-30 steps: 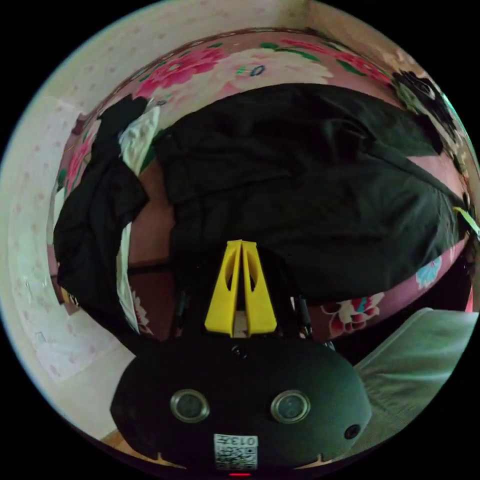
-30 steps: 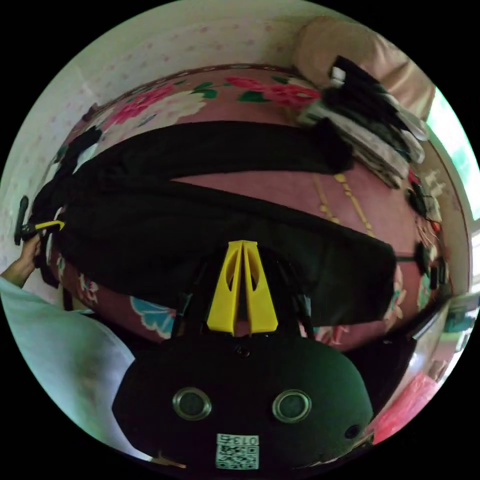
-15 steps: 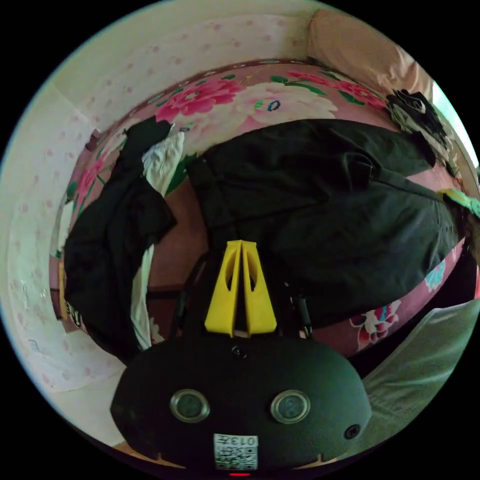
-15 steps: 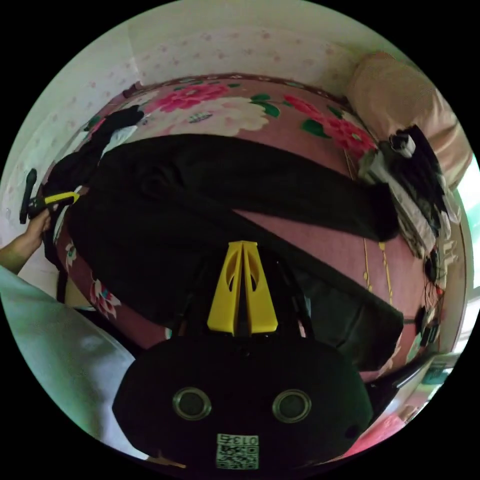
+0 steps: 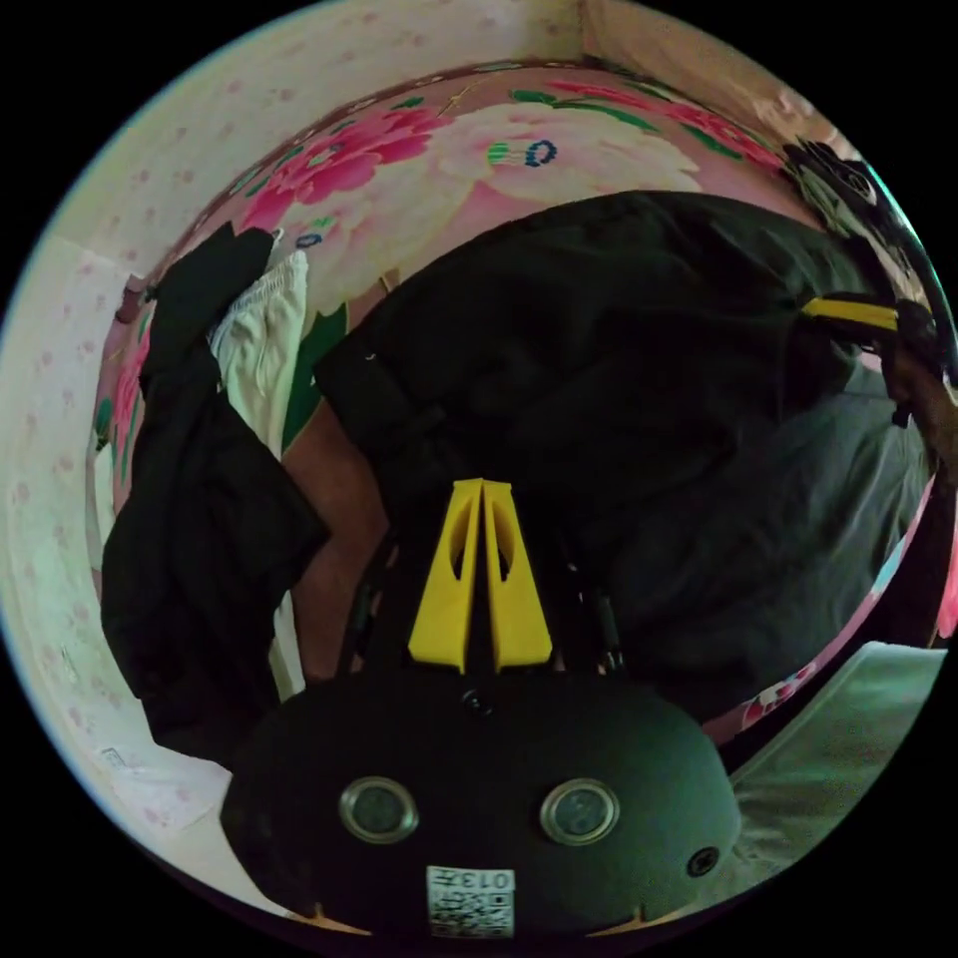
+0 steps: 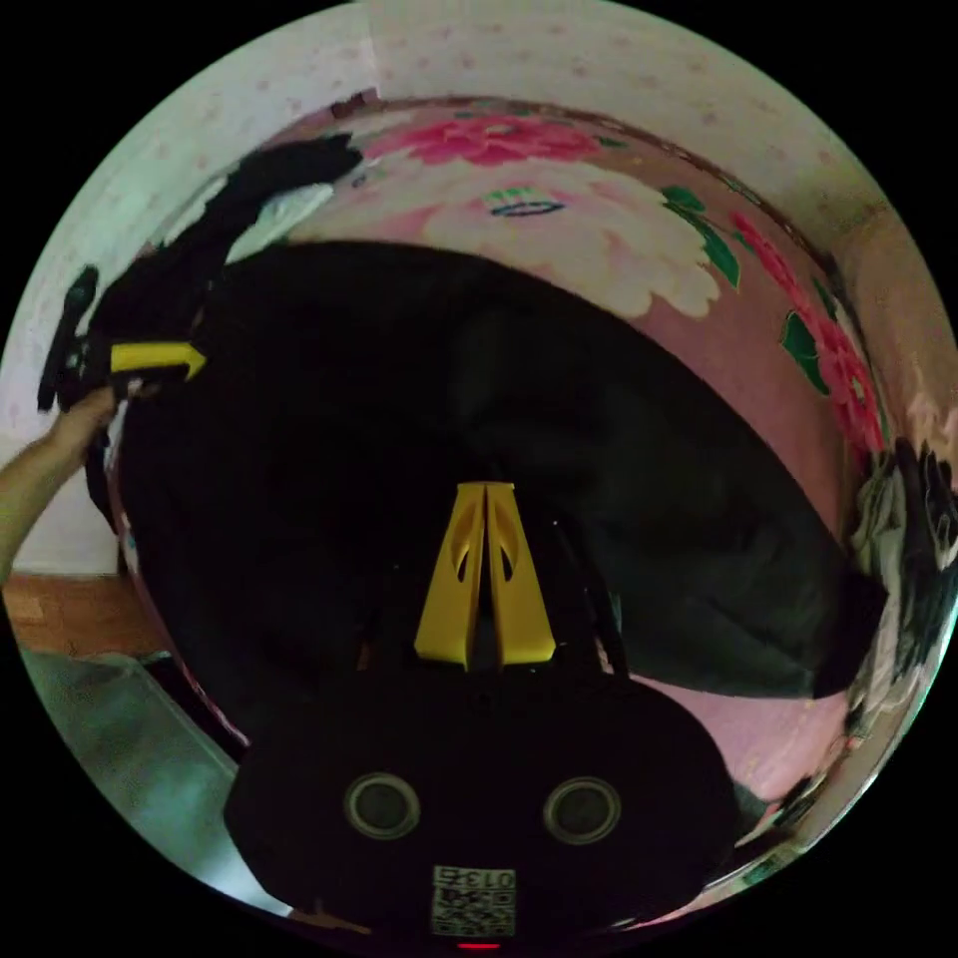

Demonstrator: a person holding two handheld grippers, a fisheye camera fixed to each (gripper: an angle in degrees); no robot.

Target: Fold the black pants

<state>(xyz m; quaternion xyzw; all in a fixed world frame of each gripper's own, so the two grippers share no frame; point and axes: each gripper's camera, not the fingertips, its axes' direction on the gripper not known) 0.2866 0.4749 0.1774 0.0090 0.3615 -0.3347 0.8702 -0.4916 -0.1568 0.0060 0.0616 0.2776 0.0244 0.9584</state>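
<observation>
We're over a floral bed (image 6: 639, 269), and both tongs look clamped on the black pants (image 5: 639, 399): left tongs (image 5: 483, 489) at the waist end, right tongs (image 6: 485, 491) on a leg. The pants lie across the bedspread, beside a dark clothes heap (image 5: 200, 519). To fold well, we'd carry both edges level and keep the cloth taut.
</observation>
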